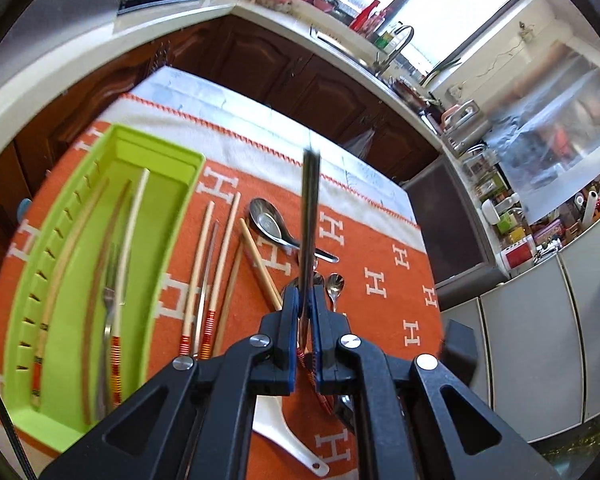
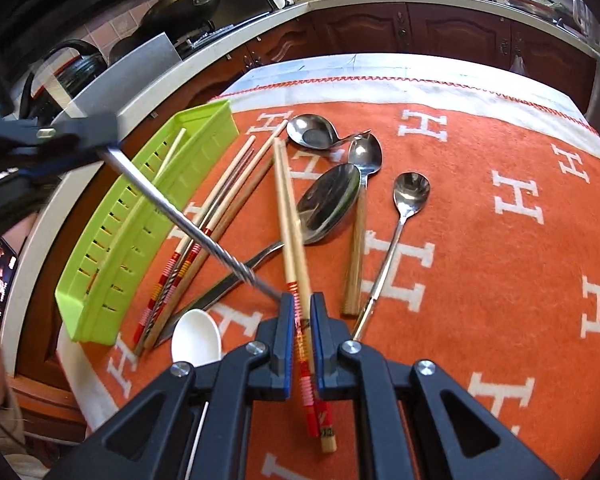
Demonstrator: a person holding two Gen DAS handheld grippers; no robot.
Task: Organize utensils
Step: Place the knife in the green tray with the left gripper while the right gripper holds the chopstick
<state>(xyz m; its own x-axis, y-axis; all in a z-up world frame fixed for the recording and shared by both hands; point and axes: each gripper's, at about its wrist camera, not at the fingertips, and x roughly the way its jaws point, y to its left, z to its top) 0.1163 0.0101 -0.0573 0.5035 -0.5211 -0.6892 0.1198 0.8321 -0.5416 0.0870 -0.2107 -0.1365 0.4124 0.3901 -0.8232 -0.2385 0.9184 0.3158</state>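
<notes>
My left gripper [image 1: 305, 300] is shut on a thin metal chopstick [image 1: 310, 208] that sticks straight out ahead, above the orange cloth. In the right wrist view the left gripper [image 2: 100, 142] hangs at the upper left, and its metal chopstick [image 2: 180, 216] slants down to my right gripper [image 2: 299, 308]. My right gripper is shut on a pair of wooden chopsticks [image 2: 290, 216] with red bands. The green tray [image 1: 160, 148] lies at the left and holds several chopsticks and a fork [image 1: 110, 300]. Its side wall [image 2: 96, 312] shows in the right wrist view.
Loose chopsticks [image 2: 228, 192], a metal soup spoon [image 2: 312, 132], a large spoon [image 2: 332, 200], a wooden-handled spoon [image 2: 364, 156], a small spoon [image 2: 412, 192] and a white spoon [image 2: 196, 336] lie on the orange cloth [image 2: 500, 260]. Kitchen counters ring the table.
</notes>
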